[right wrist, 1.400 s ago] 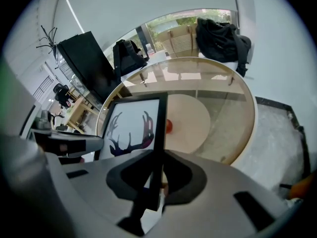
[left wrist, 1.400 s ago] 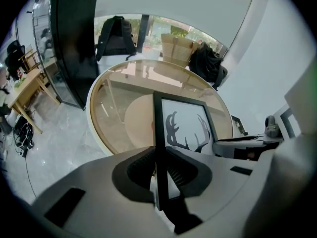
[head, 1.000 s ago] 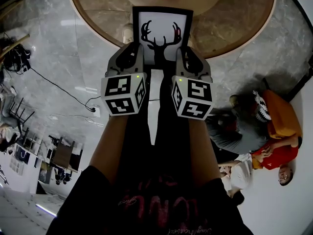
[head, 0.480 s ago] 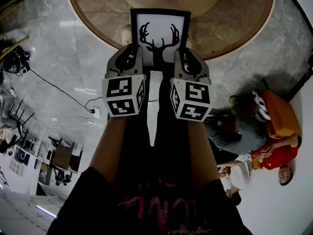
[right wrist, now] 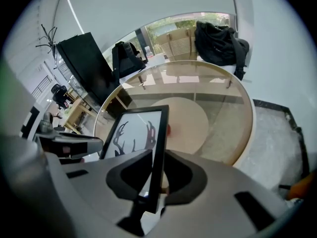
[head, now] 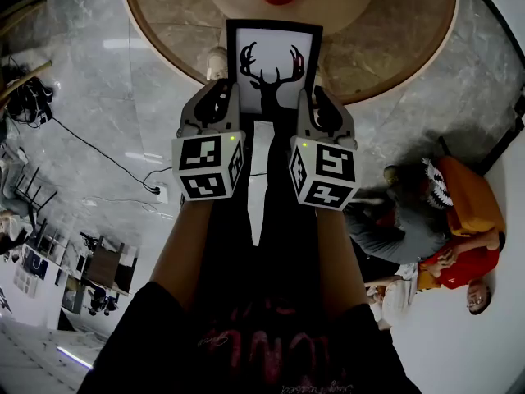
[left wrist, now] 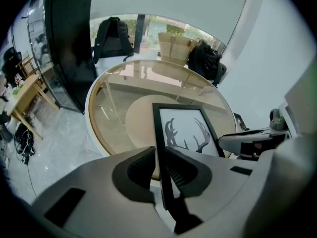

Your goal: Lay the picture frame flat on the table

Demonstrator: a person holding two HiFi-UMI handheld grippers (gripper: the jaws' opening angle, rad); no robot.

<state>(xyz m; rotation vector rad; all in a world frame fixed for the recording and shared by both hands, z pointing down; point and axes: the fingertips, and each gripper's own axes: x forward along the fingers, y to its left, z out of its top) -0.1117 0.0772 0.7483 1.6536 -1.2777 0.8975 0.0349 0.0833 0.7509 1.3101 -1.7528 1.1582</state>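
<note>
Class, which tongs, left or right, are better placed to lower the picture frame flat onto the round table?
Neither alone. The left tongs clamp the picture frame on its left edge, the right tongs on its right edge, level with each other, so both should probably lower it together.

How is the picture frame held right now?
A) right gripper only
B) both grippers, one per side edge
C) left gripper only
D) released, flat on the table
B: the left gripper and the right gripper each clamp one side edge of the picture frame.
</note>
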